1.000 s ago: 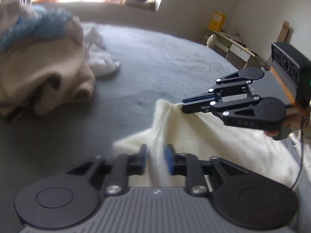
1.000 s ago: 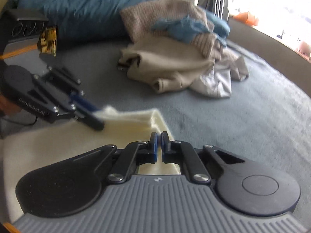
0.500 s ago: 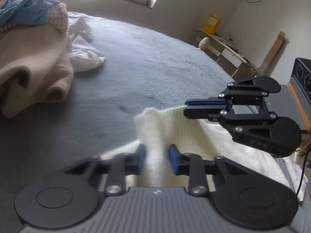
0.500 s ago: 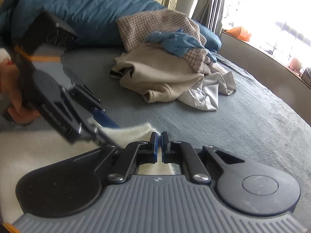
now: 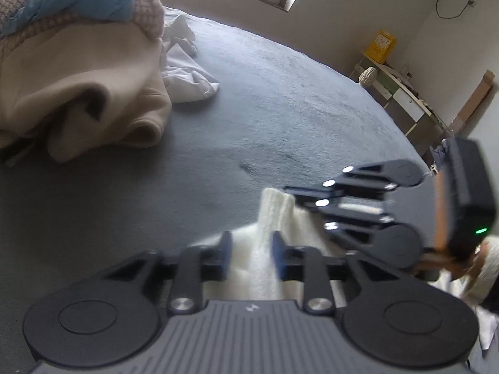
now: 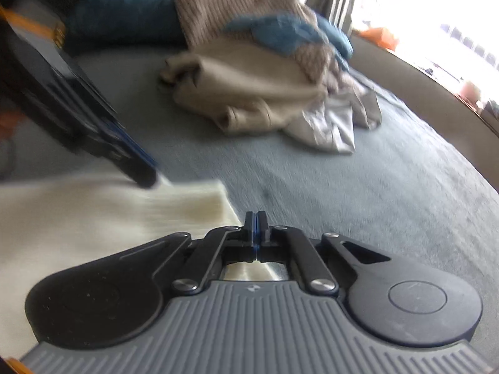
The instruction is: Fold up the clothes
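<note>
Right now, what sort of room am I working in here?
Most likely a bedroom. The clothes lie on a wide grey bed, with a blue duvet bunched at its far end, a bright window alongside and a small cluttered desk against the wall.

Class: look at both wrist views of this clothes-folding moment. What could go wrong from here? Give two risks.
1. The left gripper is opening with the cream garment between its pads; that ridge may slip free and the fold sag.
2. The right gripper is shut at the garment's corner, close to the left one; they could collide.
</note>
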Demonstrator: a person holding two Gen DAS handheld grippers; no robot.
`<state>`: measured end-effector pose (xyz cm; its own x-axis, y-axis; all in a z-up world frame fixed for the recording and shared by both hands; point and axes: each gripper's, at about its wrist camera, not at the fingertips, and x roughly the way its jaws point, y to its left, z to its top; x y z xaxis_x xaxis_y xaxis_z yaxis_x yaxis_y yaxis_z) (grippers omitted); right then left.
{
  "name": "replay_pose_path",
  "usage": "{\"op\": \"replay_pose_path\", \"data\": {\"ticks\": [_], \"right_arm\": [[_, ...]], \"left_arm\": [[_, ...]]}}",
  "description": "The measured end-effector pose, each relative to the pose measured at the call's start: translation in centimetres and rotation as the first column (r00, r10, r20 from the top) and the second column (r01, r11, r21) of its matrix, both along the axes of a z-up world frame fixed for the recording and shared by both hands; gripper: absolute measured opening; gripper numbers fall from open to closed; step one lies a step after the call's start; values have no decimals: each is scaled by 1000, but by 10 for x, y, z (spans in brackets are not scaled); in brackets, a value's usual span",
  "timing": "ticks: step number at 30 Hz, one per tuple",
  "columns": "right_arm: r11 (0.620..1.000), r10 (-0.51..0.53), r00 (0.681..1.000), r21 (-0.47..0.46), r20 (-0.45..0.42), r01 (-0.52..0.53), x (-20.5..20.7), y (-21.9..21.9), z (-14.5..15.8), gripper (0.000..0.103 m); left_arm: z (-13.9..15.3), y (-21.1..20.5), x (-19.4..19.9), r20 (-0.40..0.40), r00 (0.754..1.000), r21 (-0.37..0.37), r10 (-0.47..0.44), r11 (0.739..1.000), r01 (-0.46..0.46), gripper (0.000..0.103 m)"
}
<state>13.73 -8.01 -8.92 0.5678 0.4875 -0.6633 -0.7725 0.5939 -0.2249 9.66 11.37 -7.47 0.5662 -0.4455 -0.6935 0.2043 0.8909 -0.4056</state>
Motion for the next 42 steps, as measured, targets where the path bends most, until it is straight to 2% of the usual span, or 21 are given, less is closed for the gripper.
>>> {"op": "replay_pose_path", "data": {"ticks": [3,8,12,13,14,15,16,17,20,23,28,29,31,32,35,38,40,42], "right_arm": [[998,-58,998,23,9,58,3,-4,-1,0],[968,-179,984,180,-1,176,6,-57,47,1],[928,-197,971,294,-139,230,5,-120,76,3],[928,-183,969,298,-166,226,3,-130,77,4],[938,-166,970,274,-180,211,-1,-134,73,9],[950,-149,970,244,-192,194,-6,-135,69,17],[962,-134,970,209,-203,177,-9,-134,63,22],[971,-121,969,177,-215,160,-12,-131,56,25],[989,-93,968,88,-233,117,-16,-121,35,27],[996,-77,971,15,-224,83,-20,-112,21,28],[998,-50,981,-57,-189,39,-24,-102,12,28],[997,-48,980,-64,-194,36,-24,-100,11,25],[996,-28,980,-84,-196,11,-28,-97,10,9],[994,-15,985,-106,-169,-3,-33,-93,11,1],[989,-5,999,-146,-44,-2,-45,-86,21,1],[986,-57,995,-154,76,68,-42,-82,29,0],[973,-74,987,-206,140,102,-35,-76,18,0],[960,-102,987,-247,125,131,-22,-74,-6,0]], "left_arm": [[3,-9,-5,34,999,38,-31,999,30,47],[2,-15,-8,38,997,31,-66,997,65,54],[2,-27,-7,50,993,49,-104,994,102,59],[0,-32,-7,48,992,66,-113,992,110,58],[-1,-36,-6,47,992,86,-115,990,111,55],[-3,-40,-6,50,993,112,-111,988,105,46],[-5,-42,-6,53,993,138,-101,986,93,38],[-6,-41,-6,53,995,135,-88,988,80,22],[-7,-35,-6,51,998,118,-49,992,43,16],[-5,-32,-9,58,998,123,-37,992,30,14],[-5,-27,-10,56,998,121,-27,992,21,14],[-6,-27,-10,53,998,119,-23,993,17,14],[-6,-26,-10,56,998,116,-22,993,15,14],[-6,-25,-11,61,998,112,-21,994,14,14],[-3,-20,-14,79,997,89,-4,996,-3,14],[-5,-18,-12,59,998,81,10,997,-14,14],[-8,-19,-10,33,999,88,13,996,-15,14],[-10,-20,-11,32,999,83,22,996,-24,14]]}}
